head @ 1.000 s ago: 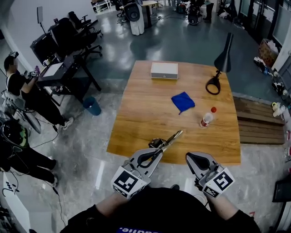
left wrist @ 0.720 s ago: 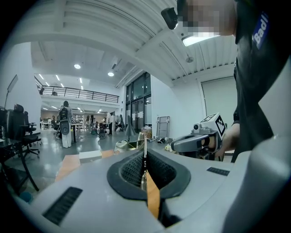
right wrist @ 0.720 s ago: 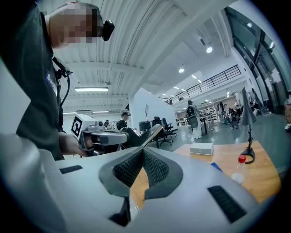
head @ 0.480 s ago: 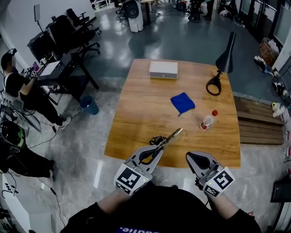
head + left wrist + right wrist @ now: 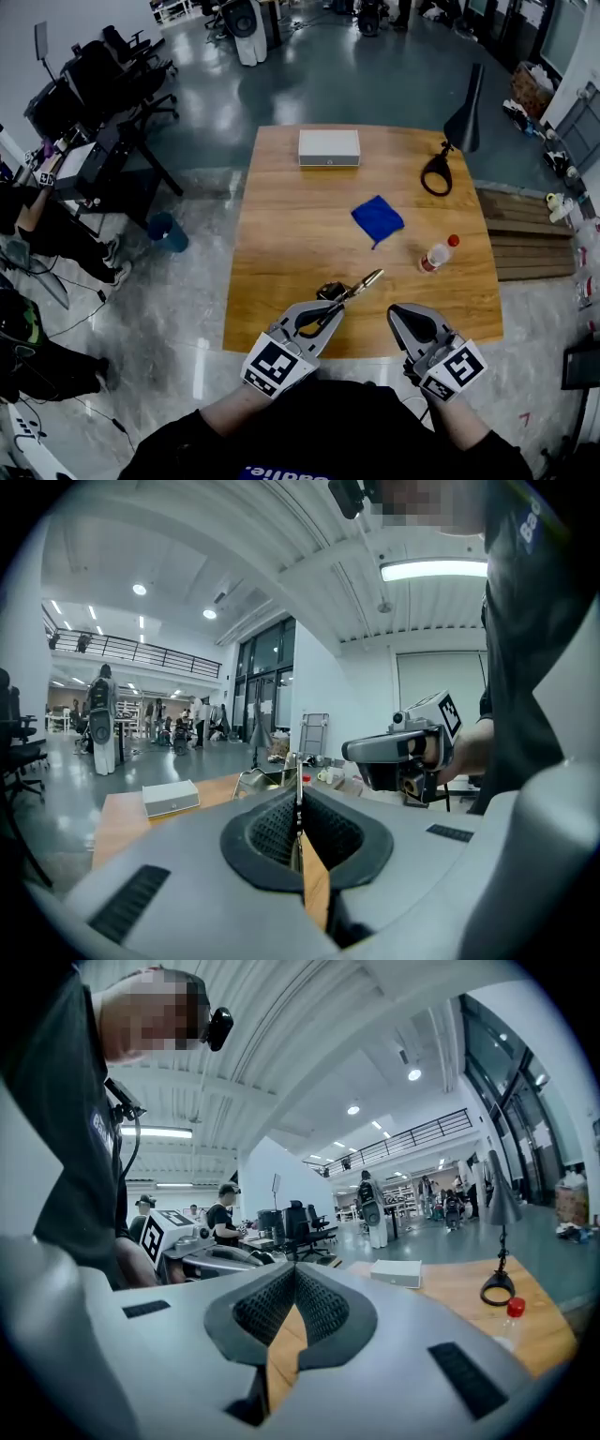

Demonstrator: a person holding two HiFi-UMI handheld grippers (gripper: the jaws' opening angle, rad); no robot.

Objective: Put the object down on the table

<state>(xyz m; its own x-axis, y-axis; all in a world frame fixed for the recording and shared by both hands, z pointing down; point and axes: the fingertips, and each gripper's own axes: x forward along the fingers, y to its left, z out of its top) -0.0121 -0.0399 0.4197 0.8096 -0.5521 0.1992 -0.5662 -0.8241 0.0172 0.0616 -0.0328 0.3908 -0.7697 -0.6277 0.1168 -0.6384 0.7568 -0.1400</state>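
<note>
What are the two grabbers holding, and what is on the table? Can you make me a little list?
Left gripper: fingers shut on a thin metal tool, which pokes out over the near edge of the table
Right gripper: fingers shut, nothing between them
Table: wooden
Far side: white box
Middle: blue cloth
Right side: bottle with a red cap
Far right corner: black lamp
Tool put down: not yet, the left gripper has it
</note>
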